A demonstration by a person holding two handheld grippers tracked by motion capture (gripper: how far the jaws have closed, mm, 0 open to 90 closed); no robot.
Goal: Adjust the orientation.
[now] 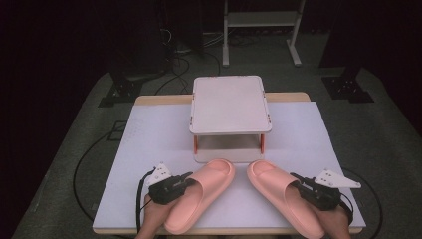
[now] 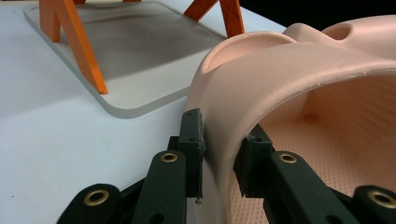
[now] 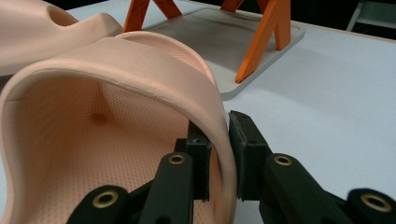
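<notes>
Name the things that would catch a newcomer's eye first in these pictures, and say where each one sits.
Two pink slippers stand out on the white table, toes angled toward each other at the near edge: the left slipper and the right slipper. The left gripper and the right gripper each pinch the outer side of a slipper's strap. Behind them, at the table's middle, stands a two-tier rack with orange legs.

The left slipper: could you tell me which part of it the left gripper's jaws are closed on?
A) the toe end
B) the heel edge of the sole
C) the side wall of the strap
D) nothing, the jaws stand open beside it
C: in the left gripper view the left gripper has one pad outside and one inside the strap wall of the left slipper, pinching it.
</notes>
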